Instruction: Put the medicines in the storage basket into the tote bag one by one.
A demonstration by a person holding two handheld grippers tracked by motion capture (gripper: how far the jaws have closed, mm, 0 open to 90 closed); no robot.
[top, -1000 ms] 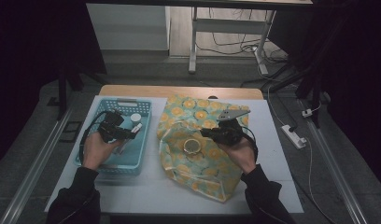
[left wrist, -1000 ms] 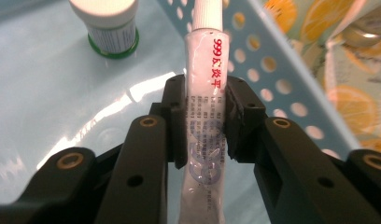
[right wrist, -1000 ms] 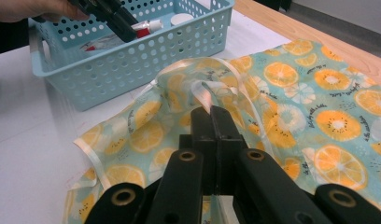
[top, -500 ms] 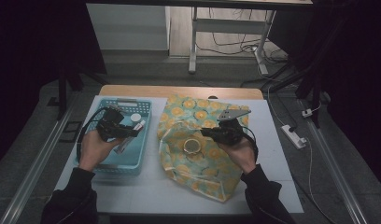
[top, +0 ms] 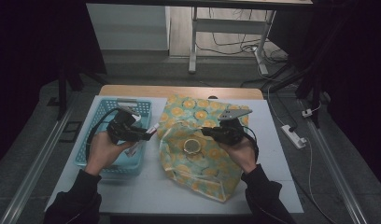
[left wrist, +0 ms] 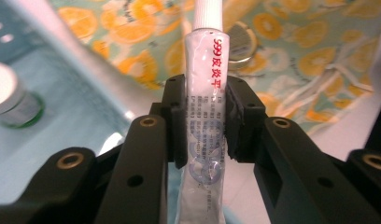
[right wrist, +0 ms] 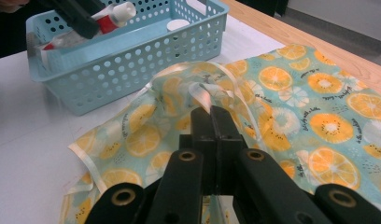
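My left gripper (top: pixel 143 134) is shut on a white tube (top: pixel 152 129) with red lettering and a white cap. It holds the tube in the air at the right rim of the light blue basket (top: pixel 99 112). In the left gripper view both pads squeeze the tube (left wrist: pixel 205 70) around its middle, cap pointing away over the orange-print bag (left wrist: pixel 319 70). My right gripper (top: pixel 206 132) is shut on the cream ribbon edge of that bag (top: pixel 212 168). The right gripper view shows its jaws (right wrist: pixel 212 112) pinched together on the ribbon. A round ring-shaped thing (top: pixel 192 146) lies inside the bag's mouth.
In the basket (left wrist: pixel 62 140) stands a small jar with a white lid (left wrist: pixel 11 100). The basket (right wrist: pixel 132 65) sits left of the bag (right wrist: pixel 319 107) on a white table (top: pixel 146 186) with a wooden far edge. A power strip (top: pixel 293 136) lies on the floor at right.
My left gripper has risen and moved right with the tube, from over the basket's middle to its right rim. The right gripper and the bag have stayed put.
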